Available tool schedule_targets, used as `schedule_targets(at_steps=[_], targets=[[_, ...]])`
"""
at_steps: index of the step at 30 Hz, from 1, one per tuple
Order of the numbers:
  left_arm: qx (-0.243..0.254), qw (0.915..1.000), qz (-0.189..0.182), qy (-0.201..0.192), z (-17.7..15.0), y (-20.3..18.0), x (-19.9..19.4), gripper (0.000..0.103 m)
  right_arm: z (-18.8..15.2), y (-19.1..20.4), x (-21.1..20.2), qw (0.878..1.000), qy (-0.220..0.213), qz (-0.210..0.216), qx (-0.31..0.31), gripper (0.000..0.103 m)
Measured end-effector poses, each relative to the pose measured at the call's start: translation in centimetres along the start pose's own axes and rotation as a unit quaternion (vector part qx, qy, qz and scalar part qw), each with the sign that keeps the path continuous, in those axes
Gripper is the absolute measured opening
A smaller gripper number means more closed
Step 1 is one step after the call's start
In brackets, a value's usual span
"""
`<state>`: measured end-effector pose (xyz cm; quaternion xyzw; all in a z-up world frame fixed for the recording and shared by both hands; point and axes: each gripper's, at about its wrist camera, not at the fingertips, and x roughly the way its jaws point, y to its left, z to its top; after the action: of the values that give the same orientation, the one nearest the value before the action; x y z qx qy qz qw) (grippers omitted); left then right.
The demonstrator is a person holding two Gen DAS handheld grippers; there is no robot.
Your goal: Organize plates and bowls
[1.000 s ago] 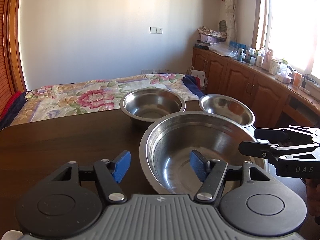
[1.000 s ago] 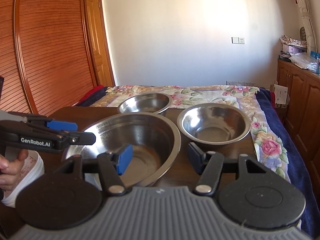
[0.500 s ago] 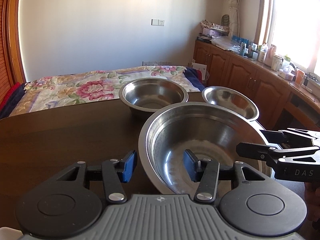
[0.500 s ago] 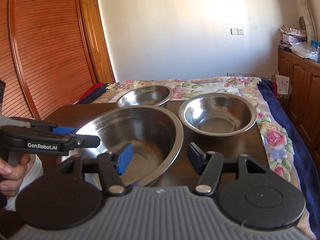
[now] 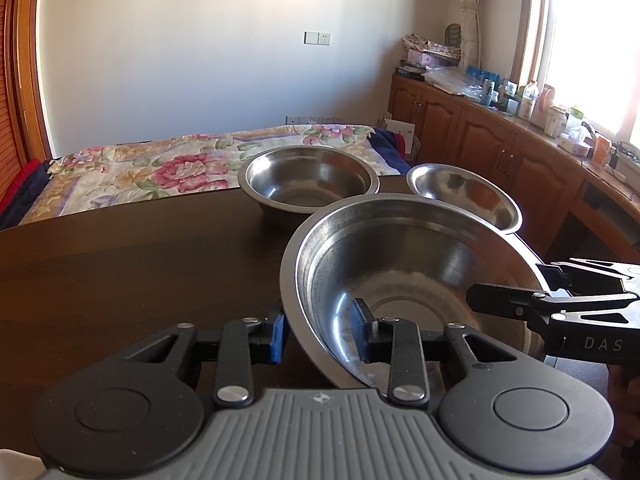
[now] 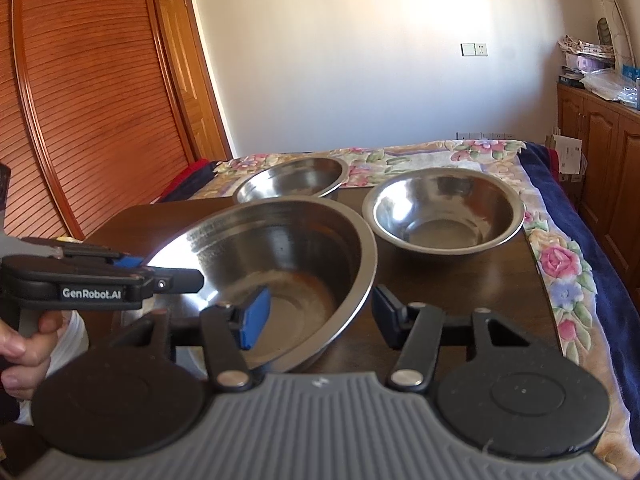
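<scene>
The large steel bowl [image 5: 408,280] sits tilted at the near edge of the dark wooden surface [image 5: 120,264], and everything else lies relative to it. The left gripper [image 5: 320,338] straddles its near-left rim, jaws narrowed with one pad outside and one inside the wall; whether they press the metal I cannot tell. The right gripper [image 6: 320,312] straddles its near-right rim, jaws wide. Behind the large bowl stands a medium bowl [image 5: 308,178], and to its far right, just beside, a shallower bowl [image 6: 444,210]. A floral bed [image 5: 160,164] lies beyond.
</scene>
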<state>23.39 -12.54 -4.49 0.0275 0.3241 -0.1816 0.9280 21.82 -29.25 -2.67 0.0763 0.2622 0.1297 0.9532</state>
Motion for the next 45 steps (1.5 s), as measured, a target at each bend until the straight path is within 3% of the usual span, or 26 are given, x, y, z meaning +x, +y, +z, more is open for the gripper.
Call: schedule_targets(at_steps=[5,11,45], targets=[[-0.001,1.0,-0.005,0.002,-0.1,0.0,-0.2,0.026,0.0,0.1,0.2,1.0,0.002,0.002,0.003,0.048],[-0.003,0.9999,-0.012,-0.006,-0.2,-0.1,-1.3,0.027,-0.2,-0.2,-0.3,1.0,-0.004,0.001,0.017,0.04],[0.023,0.9981,-0.03,-0.048,-3.3,-1.7,-10.1,0.031,-0.9,3.4,-7.2,0.999,-0.046,-0.012,0.008,0.039]])
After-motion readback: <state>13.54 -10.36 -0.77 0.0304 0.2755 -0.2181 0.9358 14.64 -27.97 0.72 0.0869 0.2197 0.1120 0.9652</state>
